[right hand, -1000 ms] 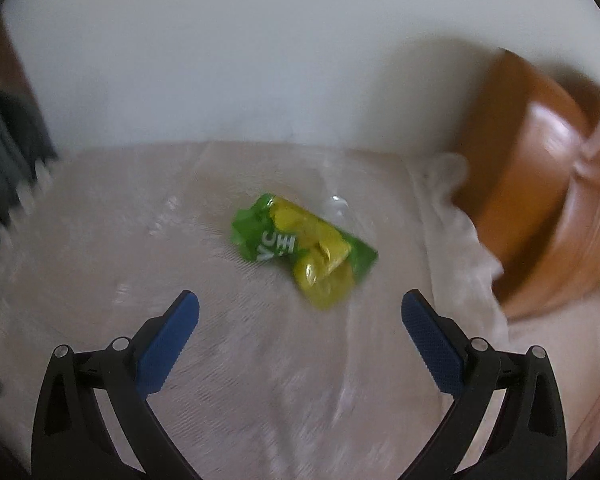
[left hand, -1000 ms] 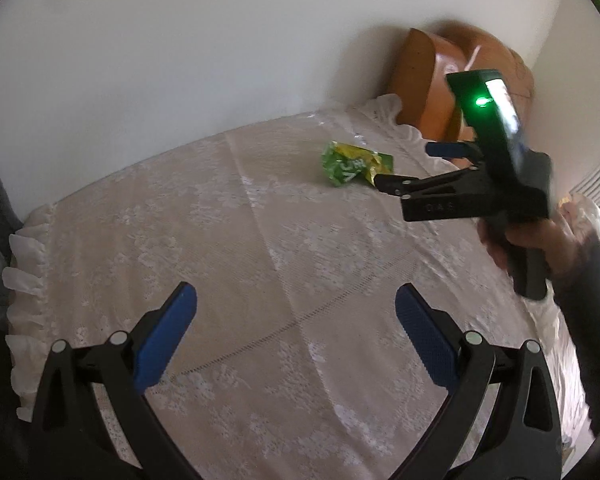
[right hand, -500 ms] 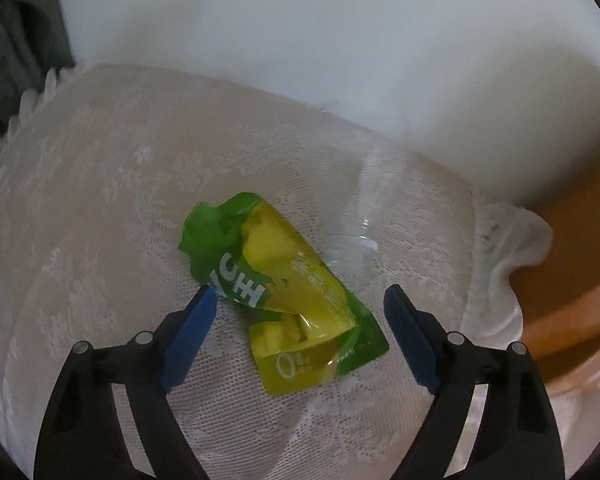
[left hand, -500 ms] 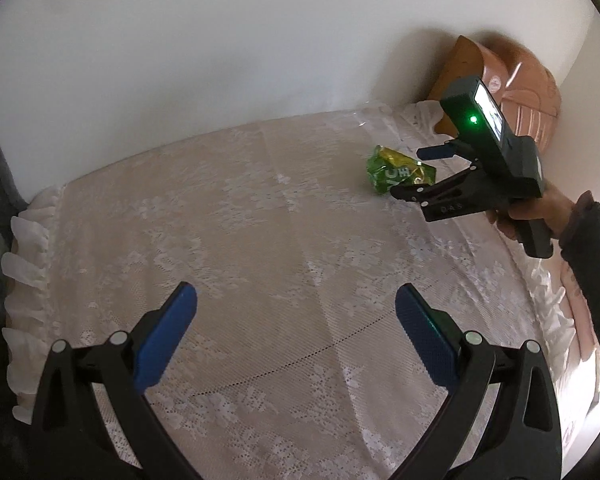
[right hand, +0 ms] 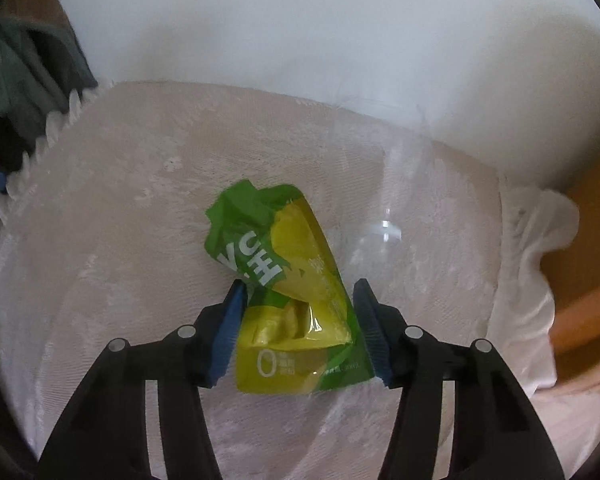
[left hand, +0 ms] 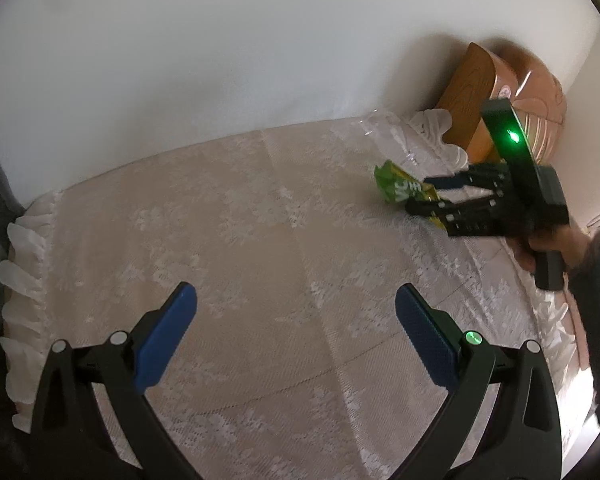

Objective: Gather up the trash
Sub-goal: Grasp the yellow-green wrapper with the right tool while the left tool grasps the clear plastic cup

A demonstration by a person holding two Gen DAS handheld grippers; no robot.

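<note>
A crumpled green and yellow snack wrapper (right hand: 288, 280) lies on the lace-covered bed (right hand: 120, 280). My right gripper (right hand: 298, 304) straddles it, its blue pads close against both sides of the wrapper, partly closed around it. In the left wrist view the wrapper (left hand: 398, 188) lies far right with the right gripper (left hand: 428, 196) at it. My left gripper (left hand: 296, 320) is open and empty above the middle of the bed. A clear plastic film (right hand: 388, 232) lies just right of the wrapper.
A white wall runs behind the bed. A brown wooden headboard with a padded cushion (left hand: 512, 92) stands at the right end. The frilled bed edge (left hand: 20, 264) and dark clothing (right hand: 24, 72) are on the left.
My right gripper moved forward over the wrapper and its jaws narrowed from wide open to close against the wrapper's sides. The left gripper stayed open and shifted slightly.
</note>
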